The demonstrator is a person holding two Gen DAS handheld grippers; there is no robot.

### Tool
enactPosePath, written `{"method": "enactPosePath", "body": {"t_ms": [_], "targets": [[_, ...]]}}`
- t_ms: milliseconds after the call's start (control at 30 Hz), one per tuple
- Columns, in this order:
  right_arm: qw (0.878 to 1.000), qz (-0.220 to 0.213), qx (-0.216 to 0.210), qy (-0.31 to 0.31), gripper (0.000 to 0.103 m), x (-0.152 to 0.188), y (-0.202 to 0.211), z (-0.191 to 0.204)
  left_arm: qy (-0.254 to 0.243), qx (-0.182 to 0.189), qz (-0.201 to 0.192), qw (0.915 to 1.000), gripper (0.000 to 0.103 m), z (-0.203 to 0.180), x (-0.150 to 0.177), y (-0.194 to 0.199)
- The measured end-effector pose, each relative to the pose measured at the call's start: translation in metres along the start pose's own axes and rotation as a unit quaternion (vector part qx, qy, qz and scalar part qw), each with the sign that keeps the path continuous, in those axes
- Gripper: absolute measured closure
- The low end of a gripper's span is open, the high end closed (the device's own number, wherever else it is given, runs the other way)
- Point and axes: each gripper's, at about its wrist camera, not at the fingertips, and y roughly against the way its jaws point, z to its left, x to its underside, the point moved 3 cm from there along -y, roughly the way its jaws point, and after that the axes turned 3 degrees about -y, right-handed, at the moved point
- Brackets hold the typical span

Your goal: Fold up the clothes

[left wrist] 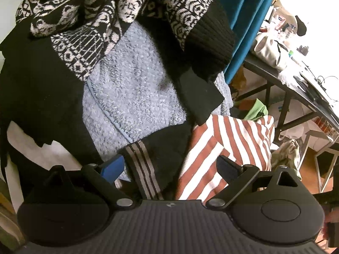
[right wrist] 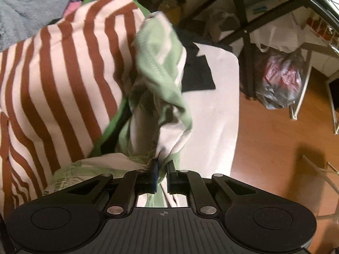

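While one right gripper (right wrist: 162, 173) pinches one green garment (right wrist: 161, 67), one striped shirt (right wrist: 63, 80) lies beside.

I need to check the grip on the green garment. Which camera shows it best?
The right wrist view: the green garment fills the centre, bunched, with the right hand-held gripper shut on its fabric. The left wrist view shows only a small green scrap behind the striped shirt.

Plastic bag (right wrist: 281, 80) (pink contents) on wooden floor (right wrist: 275, 139), black-framed desk (left wrist: 281, 84)
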Motion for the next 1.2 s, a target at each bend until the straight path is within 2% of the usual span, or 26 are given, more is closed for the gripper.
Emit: {"method": "enactPosePath", "body": {"t_ms": [267,400,500,567,633,767,833,1033,1200], "targets": [[0.999,-0.031,-0.019,0.005,0.077,-0.005,0.02,0.011,-0.015,-0.001,-0.009,0.9999,0.008,-0.002,0.001,0.0],[0.999,-0.046,-0.018,0.009,0.071,-0.01,0.029,0.017,-0.031,0.005,-0.014,0.9994,0.008,-0.005,0.004,0.001],[0.997,-0.065,-0.038,0.007,0.065,-0.011,0.039,0.023,-0.032,0.01,-0.014,0.9993,0.008,-0.005,0.006,0.0],[0.996,-0.077,-0.051,0.008,0.052,-0.012,0.046,0.027,-0.029,0.013,-0.013,0.9994,0.008,-0.004,0.007,-0.001],[0.995,-0.082,-0.06,0.017,0.048,-0.012,0.05,0.033,-0.027,0.017,-0.01,0.9994,0.008,-0.002,0.007,-0.002],[0.994,-0.082,-0.064,0.036,0.042,-0.01,0.051,0.045,-0.042,0.01,0.003,0.9991,0.008,-0.003,0.009,-0.006],[0.994,-0.079,-0.064,0.039,0.041,-0.008,0.049,0.05,-0.06,-0.002,0.009,0.9982,0.008,-0.006,0.011,-0.008],[0.994,-0.073,-0.065,0.043,0.038,-0.005,0.045,0.06,-0.079,-0.007,0.018,0.9967,0.008,-0.005,0.011,-0.014],[0.993,-0.081,-0.07,0.049,0.035,-0.01,0.046,0.07,-0.105,-0.032,-0.006,0.9939,0.008,0.0,-0.001,-0.016]]}}
